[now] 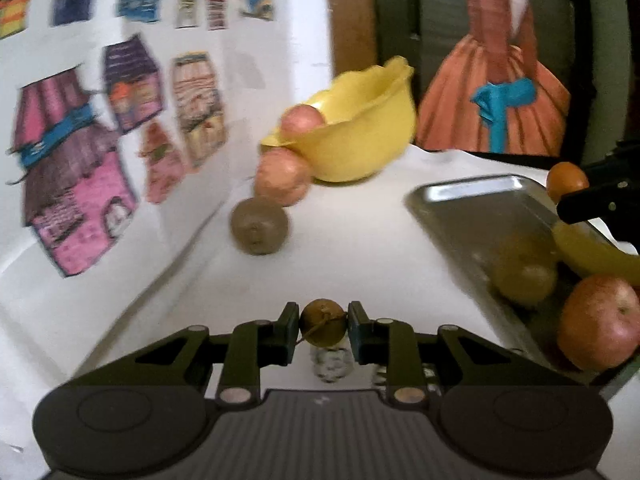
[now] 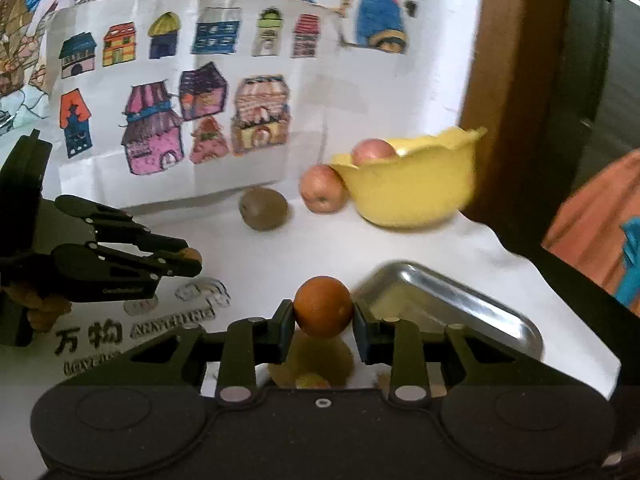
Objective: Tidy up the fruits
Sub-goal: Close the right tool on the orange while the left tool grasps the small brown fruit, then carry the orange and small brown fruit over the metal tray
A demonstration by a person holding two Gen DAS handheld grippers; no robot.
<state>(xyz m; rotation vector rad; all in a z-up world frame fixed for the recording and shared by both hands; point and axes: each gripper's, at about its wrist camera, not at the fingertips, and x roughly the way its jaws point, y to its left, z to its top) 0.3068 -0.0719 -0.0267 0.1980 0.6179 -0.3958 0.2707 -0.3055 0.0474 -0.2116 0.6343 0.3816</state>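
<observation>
A small brown fruit (image 1: 322,322) (too small and blurred to name with confidence) is pinched between the nearly closed fingers of the left tongs (image 1: 323,330), clear of the surface, presumably so that it can be carried to a container. An orange (image 2: 323,306) is clamped in the same manner by the right tongs (image 2: 322,320), held just beside the corner of the metal tray (image 2: 460,300). On that tray (image 1: 460,200) a banana (image 1: 592,252), an apple (image 1: 600,322) and a yellowish fruit (image 1: 524,276) are already gathered, which suggests sorting there. Farther back a yellow bowl (image 2: 416,192) is seen with one apple (image 2: 374,151) inside and another (image 2: 323,194) touching its outer wall; a kiwi (image 2: 263,208) lies loose nearby. The surface (image 1: 340,260) is covered in white cloth. Sheets of coloured house drawings (image 2: 168,120) are propped behind, and a wooden door frame (image 2: 516,92) stands to the right.
</observation>
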